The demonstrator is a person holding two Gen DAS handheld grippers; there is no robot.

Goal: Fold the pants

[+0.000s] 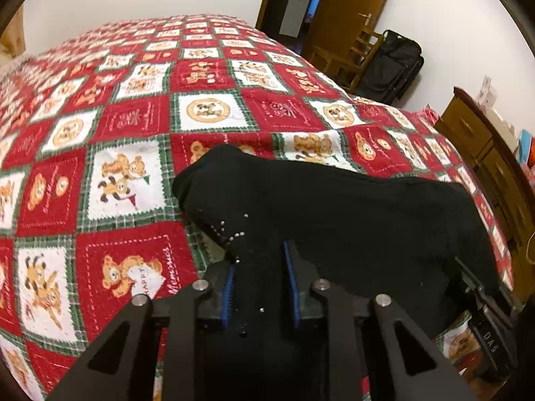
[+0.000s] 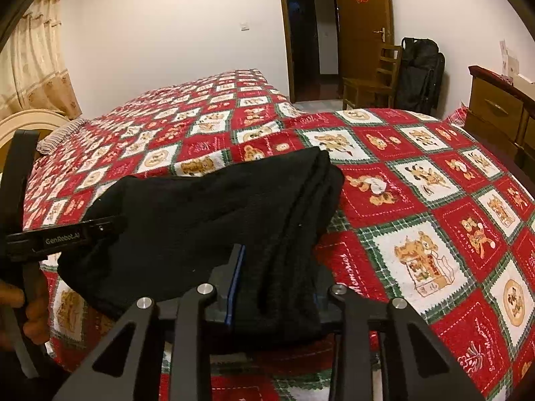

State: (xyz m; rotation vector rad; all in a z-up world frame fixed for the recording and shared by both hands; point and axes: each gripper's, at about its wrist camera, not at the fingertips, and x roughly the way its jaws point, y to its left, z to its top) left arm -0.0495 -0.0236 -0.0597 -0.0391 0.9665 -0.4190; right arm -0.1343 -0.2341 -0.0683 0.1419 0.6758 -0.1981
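Pants (image 1: 334, 214): black, bunched in a folded heap on the near part of the bed; small silver studs visible on the left end, toward 9 o'clock in the left wrist view.
Bedspread (image 1: 133, 127): red, white and green check with bear prints, covering the whole bed under the pants.
Left gripper (image 1: 260, 287): clenched on the near edge of the pants; black fabric filling the gap between the blue pads.
Right gripper (image 2: 277, 287): grasping the pants' thicker ribbed end, cloth pinched between the fingers; right finger mostly hidden by fabric.
Hand (image 2: 30, 314): seen at 8 o'clock in the right wrist view, around the left gripper's handle.
Background: wooden chair (image 2: 374, 80) and black bag (image 2: 421, 73) toward 1 o'clock; dresser (image 2: 498, 110) at 2 o'clock.
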